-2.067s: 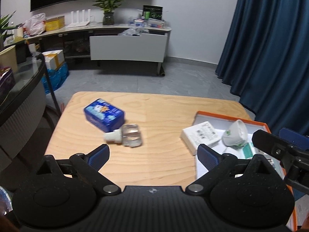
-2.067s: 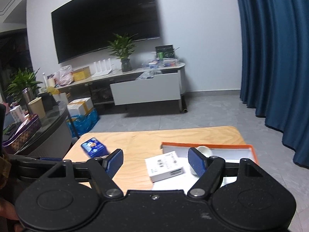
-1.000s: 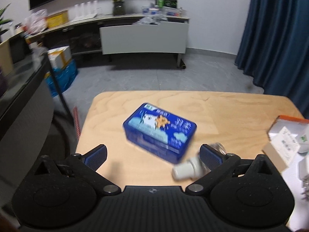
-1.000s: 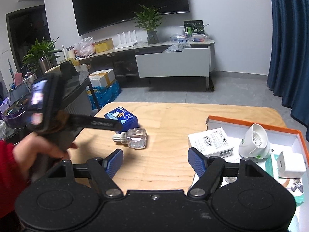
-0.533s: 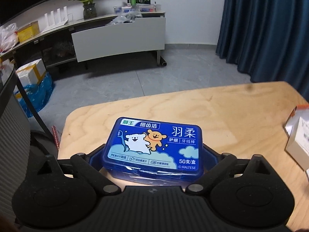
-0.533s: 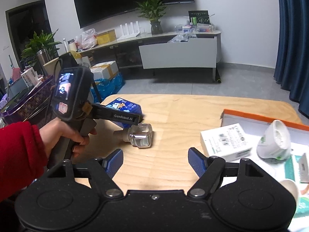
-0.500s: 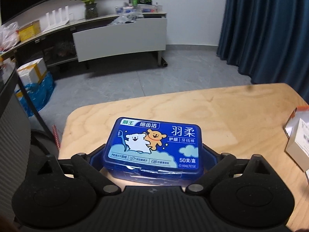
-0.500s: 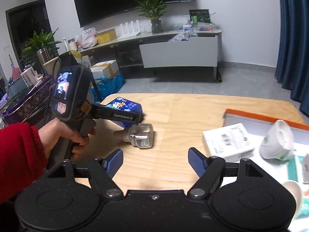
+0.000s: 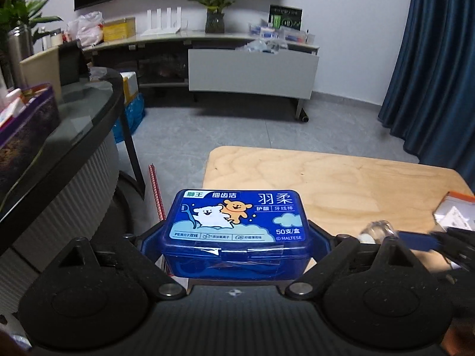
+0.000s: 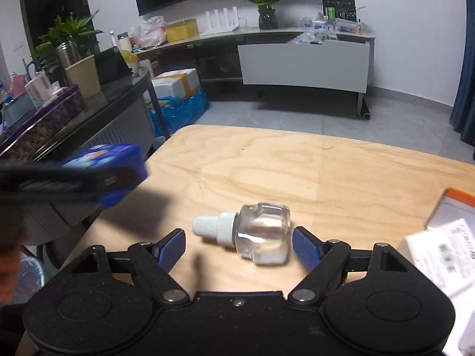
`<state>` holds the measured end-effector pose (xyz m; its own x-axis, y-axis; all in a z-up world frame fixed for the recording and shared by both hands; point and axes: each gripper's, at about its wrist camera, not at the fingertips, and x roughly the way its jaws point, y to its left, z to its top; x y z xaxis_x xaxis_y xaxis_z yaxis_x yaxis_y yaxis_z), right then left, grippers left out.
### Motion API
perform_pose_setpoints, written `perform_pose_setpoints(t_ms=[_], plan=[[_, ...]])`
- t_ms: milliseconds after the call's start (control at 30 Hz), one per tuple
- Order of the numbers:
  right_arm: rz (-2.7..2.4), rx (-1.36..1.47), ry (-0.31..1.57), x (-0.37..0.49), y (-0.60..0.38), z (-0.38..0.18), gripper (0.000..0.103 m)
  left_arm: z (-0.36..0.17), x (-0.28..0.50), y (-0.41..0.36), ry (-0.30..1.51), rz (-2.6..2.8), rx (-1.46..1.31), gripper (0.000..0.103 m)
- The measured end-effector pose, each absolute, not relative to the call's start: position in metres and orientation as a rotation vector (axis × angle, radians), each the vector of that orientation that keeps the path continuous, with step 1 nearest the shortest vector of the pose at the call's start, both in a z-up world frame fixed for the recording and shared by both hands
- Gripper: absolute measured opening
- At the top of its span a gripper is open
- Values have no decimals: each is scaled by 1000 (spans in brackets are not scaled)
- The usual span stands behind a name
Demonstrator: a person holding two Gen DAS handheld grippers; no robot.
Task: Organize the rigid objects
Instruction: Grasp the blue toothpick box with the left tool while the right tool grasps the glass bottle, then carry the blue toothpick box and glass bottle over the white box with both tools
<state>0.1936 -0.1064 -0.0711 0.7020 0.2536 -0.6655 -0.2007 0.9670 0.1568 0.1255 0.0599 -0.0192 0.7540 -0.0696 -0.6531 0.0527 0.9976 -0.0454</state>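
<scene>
My left gripper [image 9: 236,244] is shut on a blue plastic floss-pick box [image 9: 236,222] with cartoon bears on its lid, held above the left edge of the wooden table [image 9: 341,184]. The box also shows blurred in the right wrist view [image 10: 109,160]. My right gripper [image 10: 239,247] is open, its blue pads either side of a clear glass bottle [image 10: 258,233] with a white cap, lying on its side on the table [image 10: 297,160]. The bottle shows in the left wrist view [image 9: 378,228] beside my right gripper's fingers [image 9: 415,238].
An orange-rimmed tray [image 10: 458,194] with a white carton [image 10: 442,255] sits at the table's right edge. A dark glass-topped desk [image 9: 59,124] stands left of the table. A TV console [image 10: 297,53] stands against the far wall, blue curtains [image 9: 439,74] on the right.
My left gripper closed on the blue box and lifted it left, off the table edge. My right gripper moved in low to straddle the glass bottle.
</scene>
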Motion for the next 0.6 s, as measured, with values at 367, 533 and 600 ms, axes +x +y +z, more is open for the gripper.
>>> perform_pose_setpoints(t_ms=[367,533,600], plan=[[208,46,734,178,-103,-73,93,-14,110,65,682,-39,-76,94],[222,79,700,145,-117,-48,93,-8,88,55,668,-42,-84,94],[233,72,680,127,-122,-37,93,-6,77,51,660,-42,-88,94]])
